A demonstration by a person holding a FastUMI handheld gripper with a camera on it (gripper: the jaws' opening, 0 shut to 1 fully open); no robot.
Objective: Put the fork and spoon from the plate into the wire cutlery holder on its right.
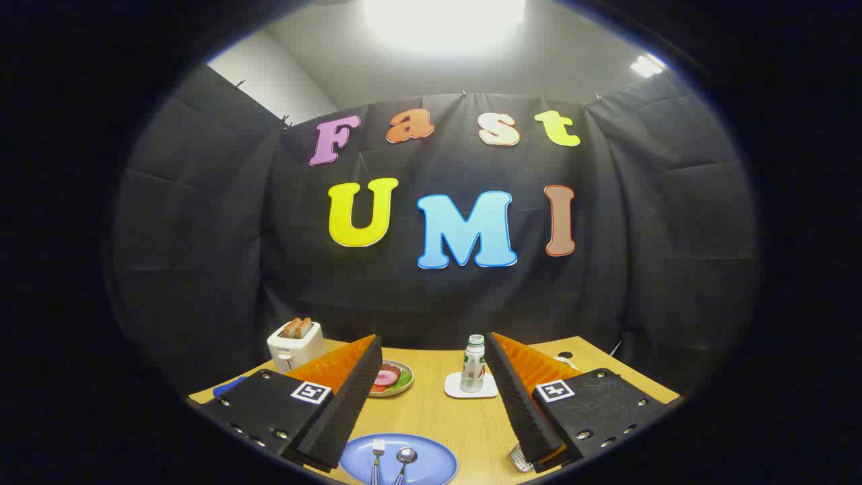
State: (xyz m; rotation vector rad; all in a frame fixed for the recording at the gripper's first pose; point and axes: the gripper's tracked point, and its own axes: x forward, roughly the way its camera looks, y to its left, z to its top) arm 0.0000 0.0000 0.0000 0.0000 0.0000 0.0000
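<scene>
A blue plate (431,465) lies on the wooden table between and below my two fingers. On it rest a fork (378,453) and a spoon (405,458) side by side, heads pointing away from me. A bit of the wire cutlery holder (519,459) peeks out beside my right finger, to the right of the plate. My gripper (432,367) hangs above the table, open wide, nothing between its black-and-orange fingers (343,404).
Farther back on the table stand a white toaster (295,345) with toast, a small plate of food (390,378) and a bottle (473,365) on a white coaster. A blue object (227,387) lies by the table's left edge.
</scene>
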